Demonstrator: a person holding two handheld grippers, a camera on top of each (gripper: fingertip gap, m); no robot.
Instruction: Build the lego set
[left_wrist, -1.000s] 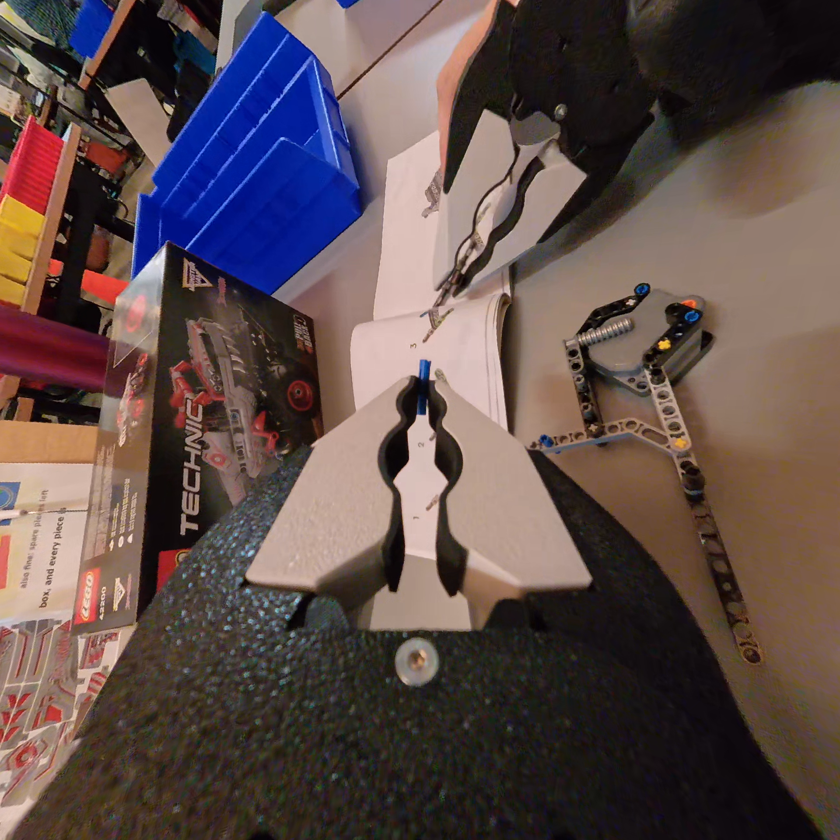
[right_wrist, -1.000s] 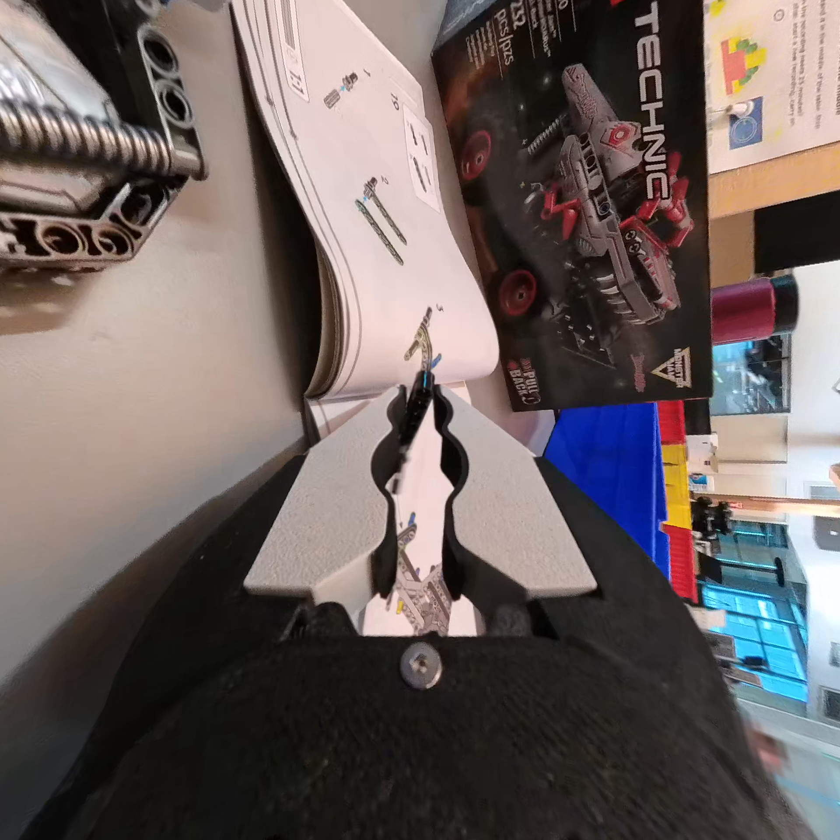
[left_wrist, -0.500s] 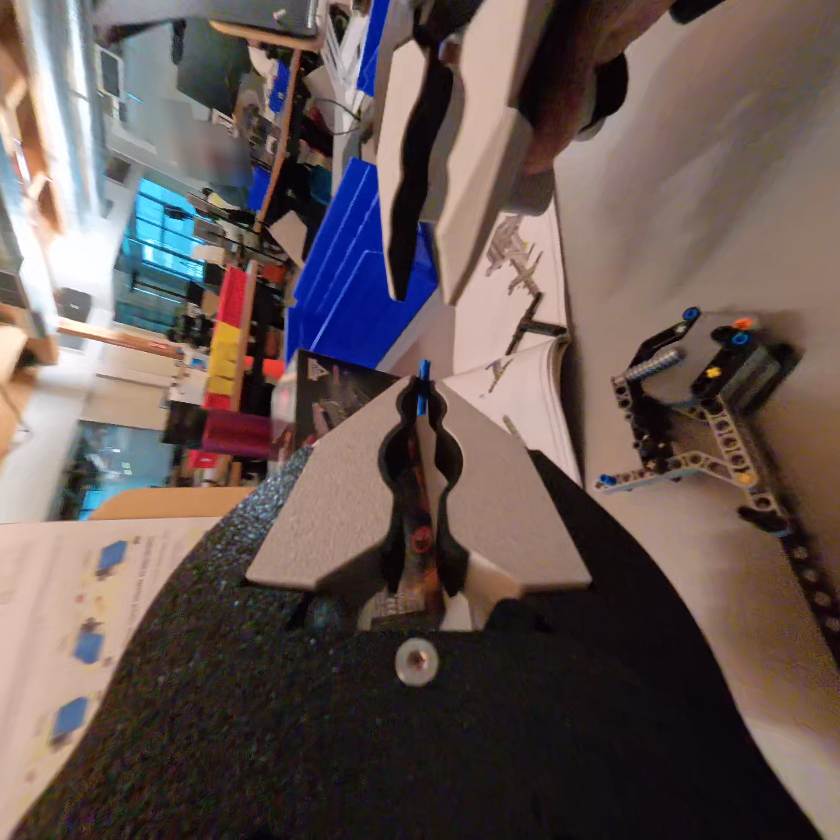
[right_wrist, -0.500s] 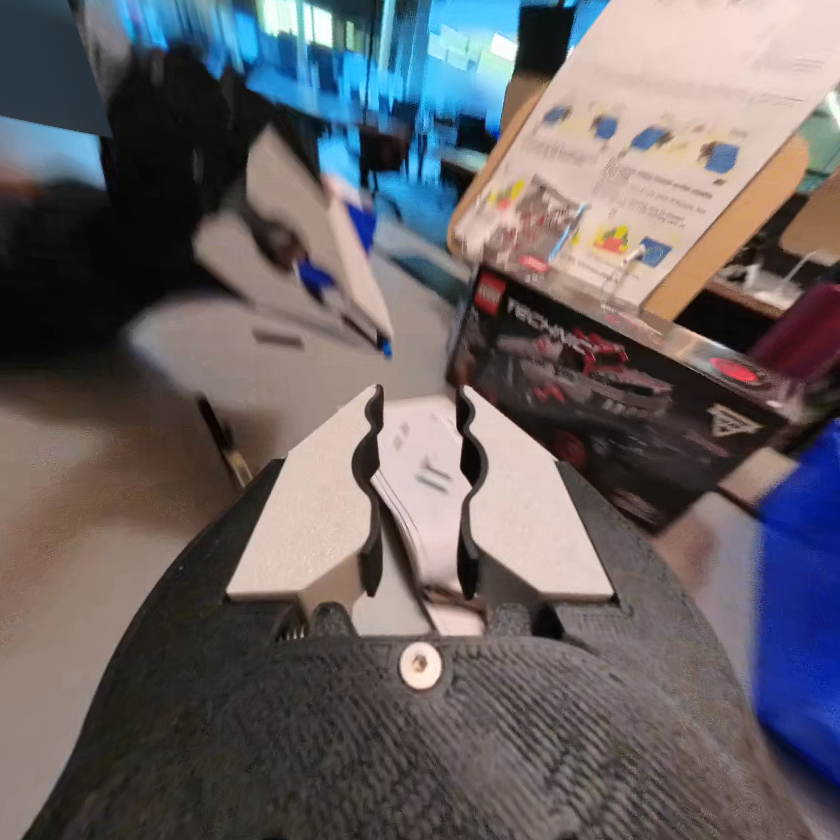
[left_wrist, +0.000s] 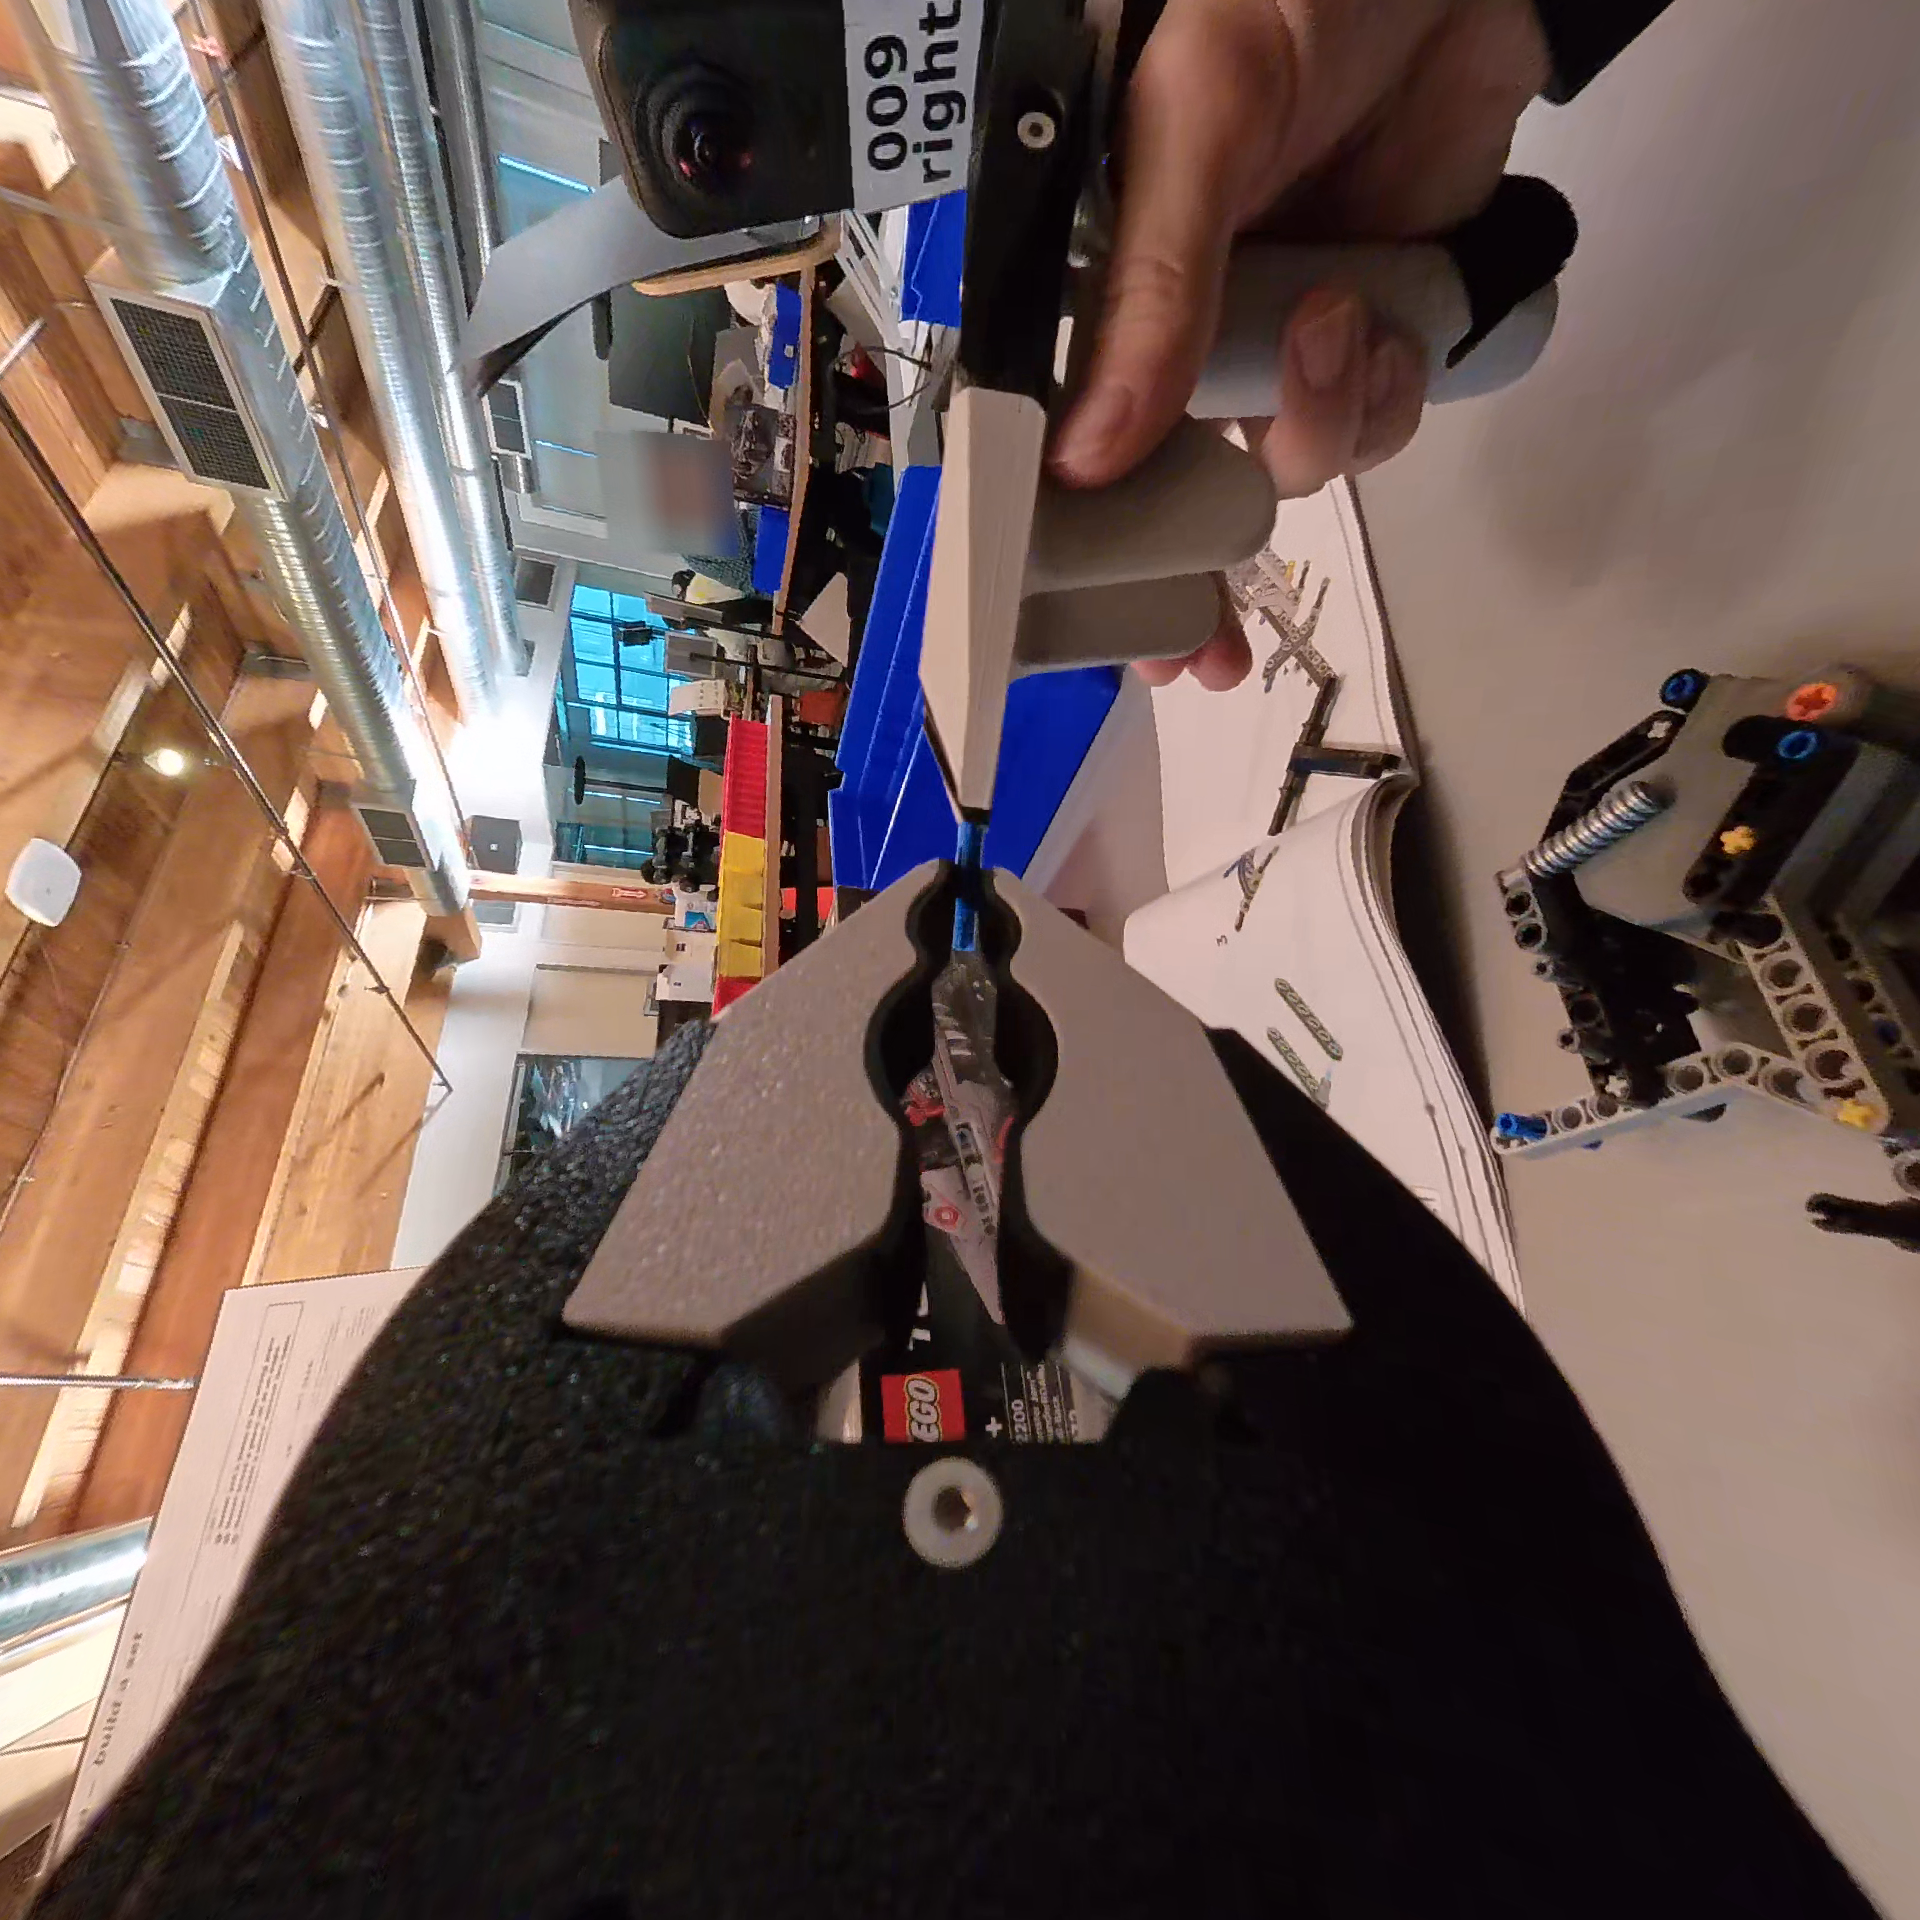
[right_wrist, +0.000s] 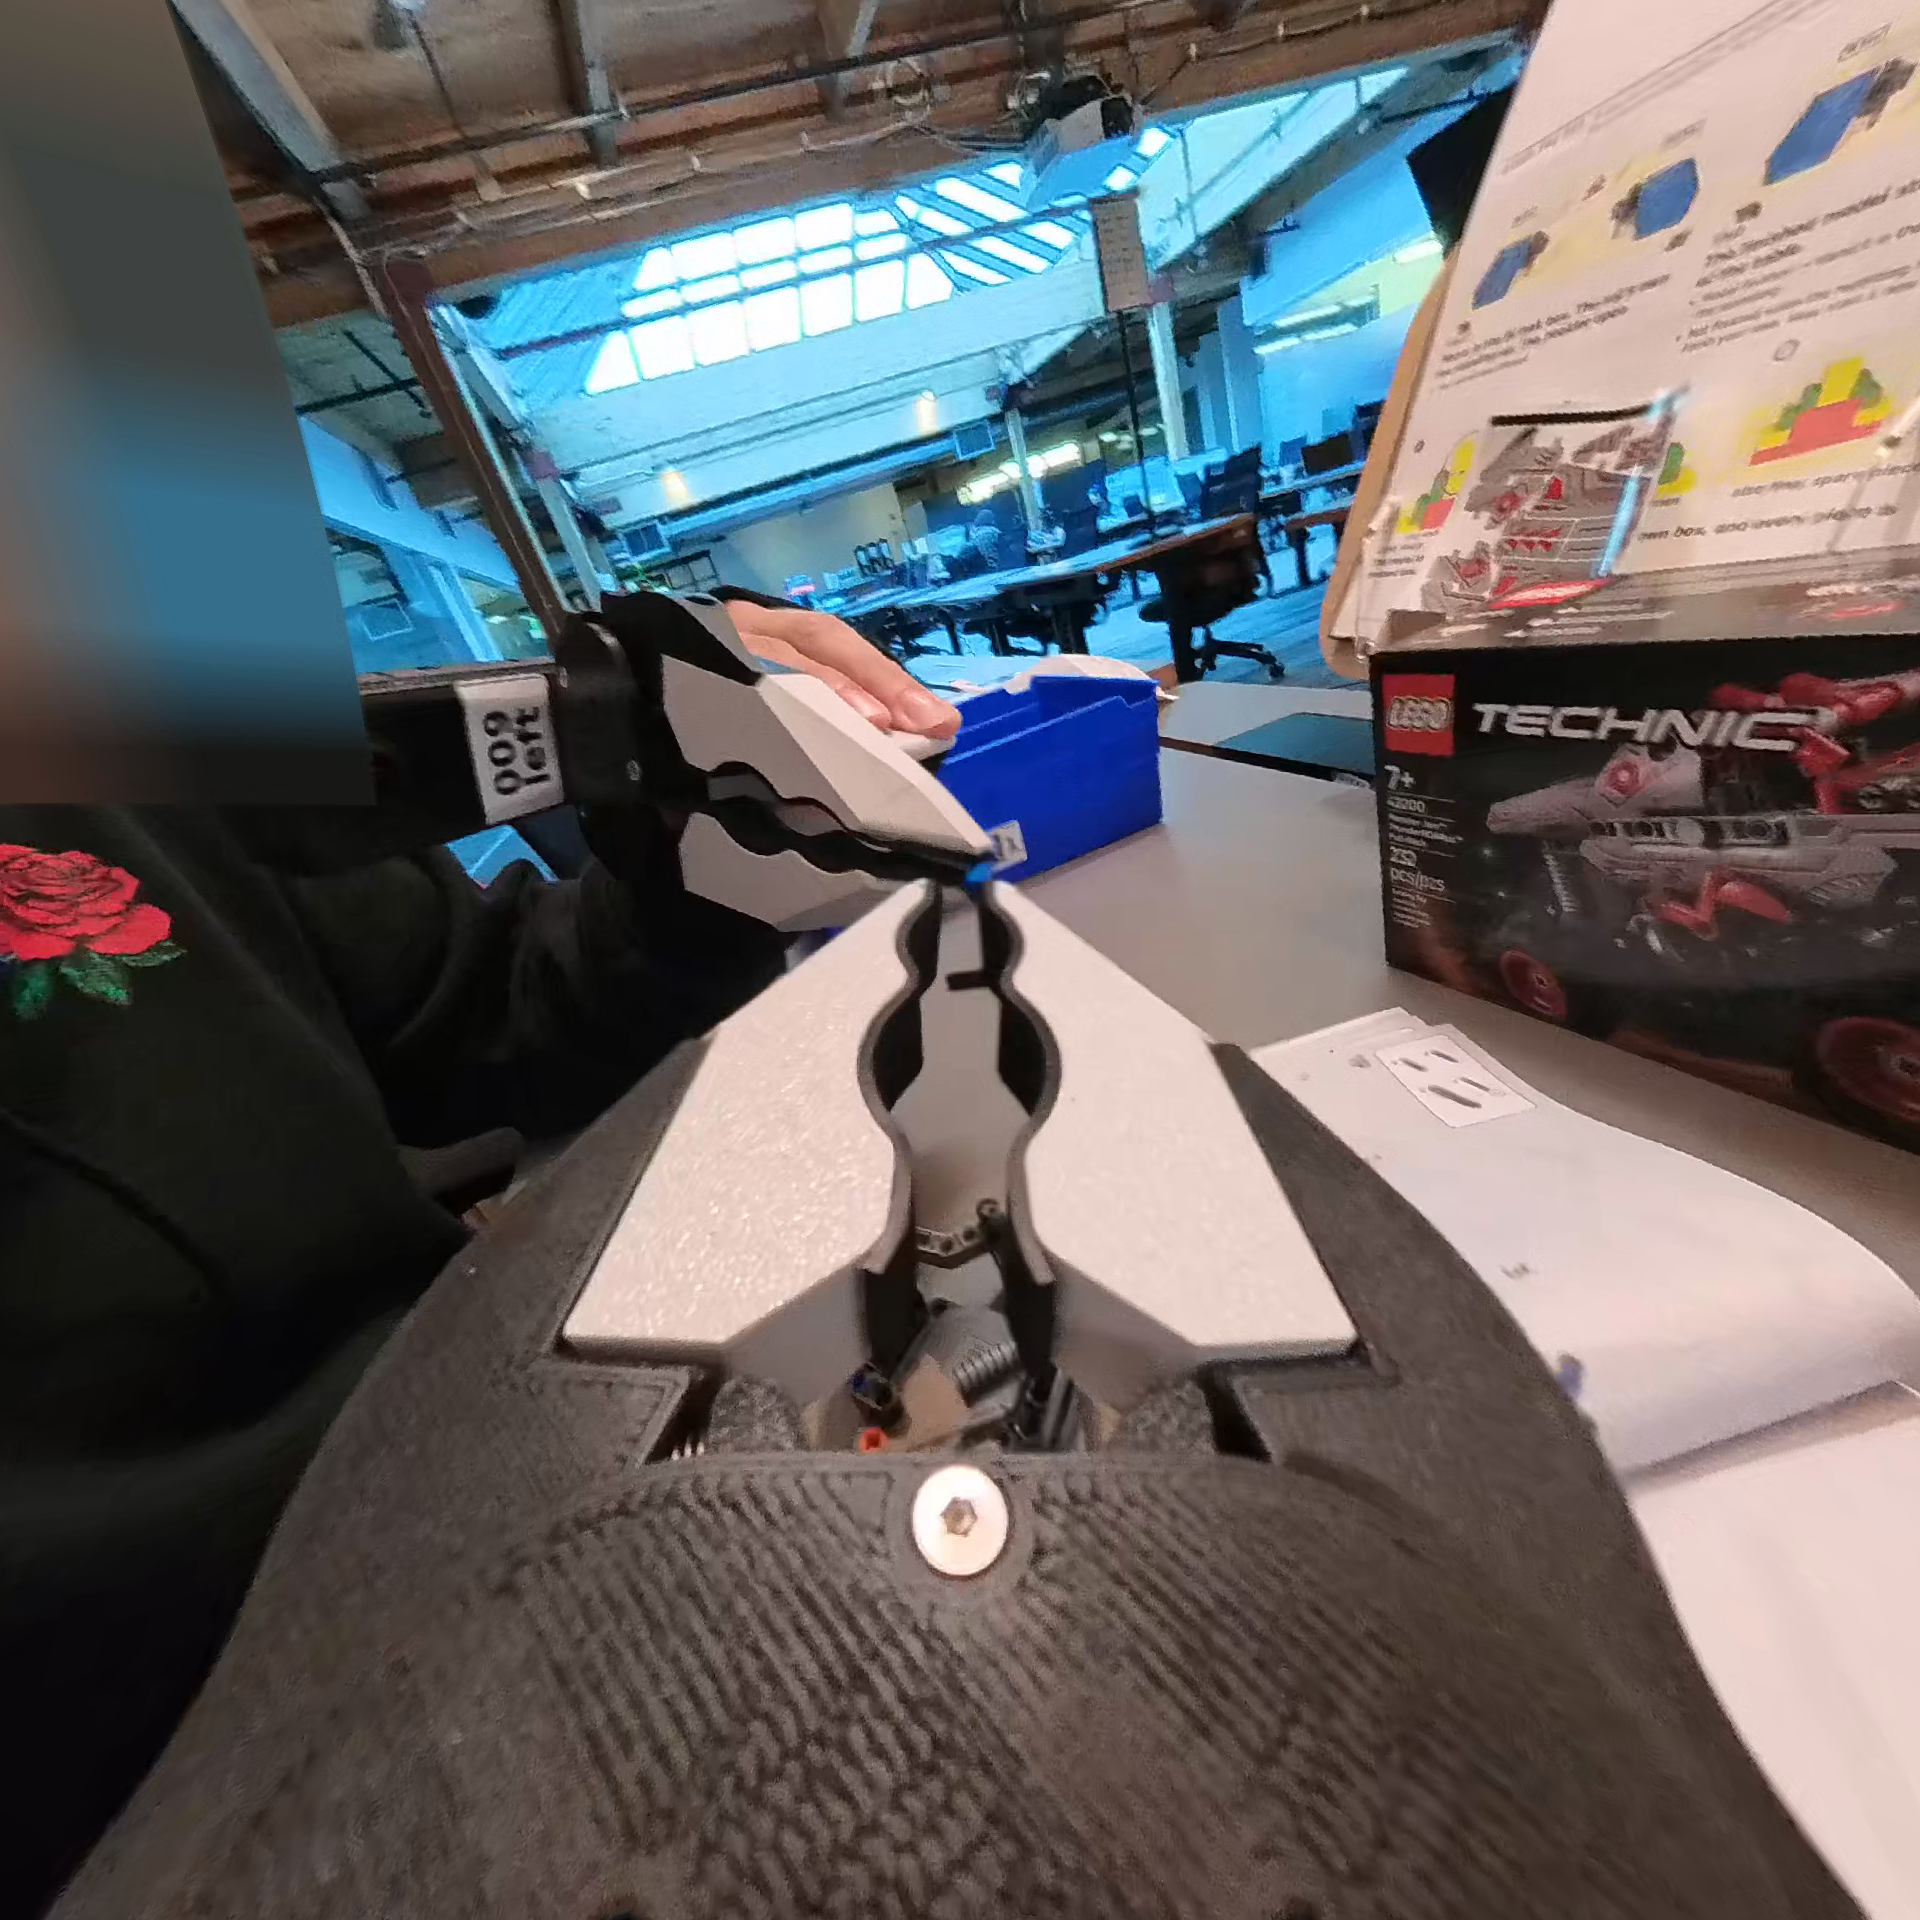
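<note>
My left gripper (left_wrist: 968, 883) is shut on a short blue pin (left_wrist: 966, 904) and holds it in the air above the table. My right gripper (right_wrist: 958, 899) comes at it tip to tip and pinches the pin's free end (right_wrist: 977, 881); its fingers stand close together. In the left wrist view the right gripper (left_wrist: 971, 805) hangs edge-on from above, held by a hand. In the right wrist view the left gripper (right_wrist: 966, 868) reaches in from the left. The half-built grey and black model (left_wrist: 1714, 935) with a metal spring stands on the table at the right.
The open instruction booklet (left_wrist: 1330, 997) lies between the grippers and the model. The set's black box (right_wrist: 1662, 852) stands behind it, with a printed cardboard sign (right_wrist: 1662, 312) above. Blue bins (left_wrist: 894, 665) sit at the back. A loose black beam (left_wrist: 1860, 1210) lies by the model. A person's dark sleeve (right_wrist: 156, 1143) is at the left. Less than 4 cm separates the two grippers' tips.
Both grippers have lifted off the table and turned toward each other. The right gripper left the booklet, opened on the way, and has now closed at the blue pin in the left gripper.
</note>
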